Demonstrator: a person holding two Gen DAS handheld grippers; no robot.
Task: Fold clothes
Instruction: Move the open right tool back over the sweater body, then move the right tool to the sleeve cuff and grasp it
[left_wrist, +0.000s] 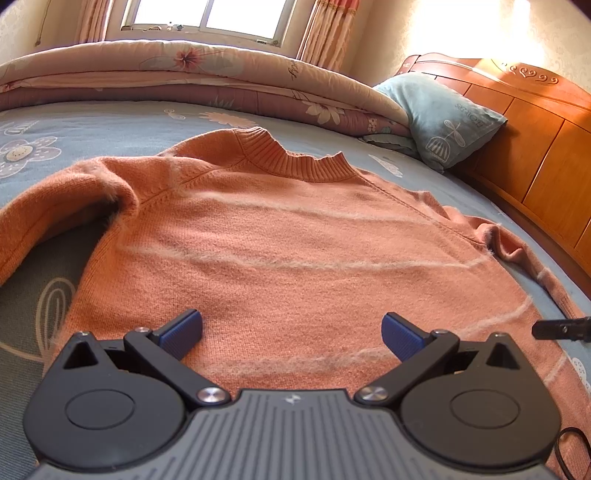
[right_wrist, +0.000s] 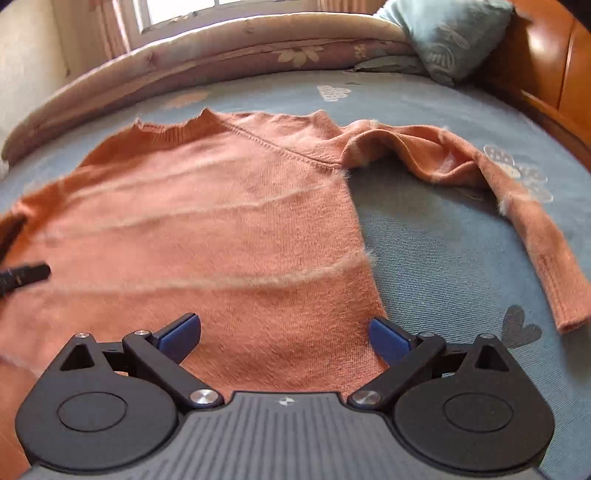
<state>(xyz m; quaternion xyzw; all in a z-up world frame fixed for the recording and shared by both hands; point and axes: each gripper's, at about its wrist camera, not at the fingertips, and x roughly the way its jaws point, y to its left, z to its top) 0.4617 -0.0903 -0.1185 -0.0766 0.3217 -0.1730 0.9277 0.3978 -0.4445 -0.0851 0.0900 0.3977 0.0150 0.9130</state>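
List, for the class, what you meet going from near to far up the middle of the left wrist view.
Left claw → orange sweater → blue floral bedsheet → folded quilt → window.

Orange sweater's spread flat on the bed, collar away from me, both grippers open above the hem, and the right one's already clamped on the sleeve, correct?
Not quite. The right gripper holds nothing: the right wrist view shows its jaws apart over the sweater, with the sleeve lying untouched on the bed. The rest stands, including the open left gripper.
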